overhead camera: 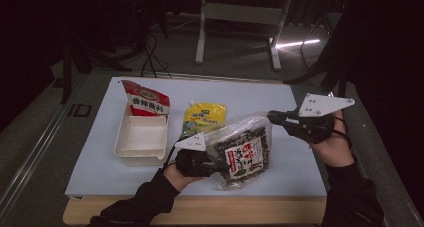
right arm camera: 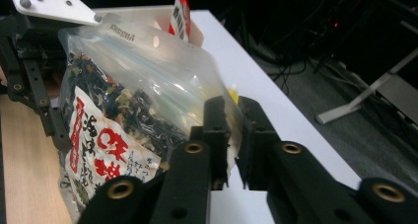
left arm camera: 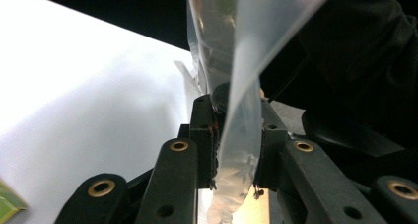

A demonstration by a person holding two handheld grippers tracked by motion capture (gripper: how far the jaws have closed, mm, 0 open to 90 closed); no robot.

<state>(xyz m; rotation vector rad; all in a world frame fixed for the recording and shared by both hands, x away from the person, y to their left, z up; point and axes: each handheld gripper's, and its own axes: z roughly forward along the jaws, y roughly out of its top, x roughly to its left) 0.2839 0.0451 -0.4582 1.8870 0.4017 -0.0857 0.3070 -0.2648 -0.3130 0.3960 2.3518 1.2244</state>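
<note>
A clear zip bag [overhead camera: 250,124] with a red, white and dark seaweed packet [overhead camera: 245,157] inside hangs between both grippers, raised above the white board [overhead camera: 295,162]. My left gripper [overhead camera: 217,164] is shut on the bag's left edge; in the left gripper view the film [left arm camera: 241,61] runs pinched between the jaws of that gripper [left arm camera: 236,110]. My right gripper [overhead camera: 272,118] grips the bag's upper right corner. In the right gripper view the bag [right arm camera: 148,76] and its packet [right arm camera: 103,150] spread out past my right gripper [right arm camera: 234,115], whose jaws press on the bag's edge.
A white tray [overhead camera: 122,144] sits left of the bag, with a red and white packet [overhead camera: 146,99] leaning at its far end. A yellow pouch [overhead camera: 204,117] lies behind the bag. The wooden table edge [overhead camera: 200,212] runs along the front.
</note>
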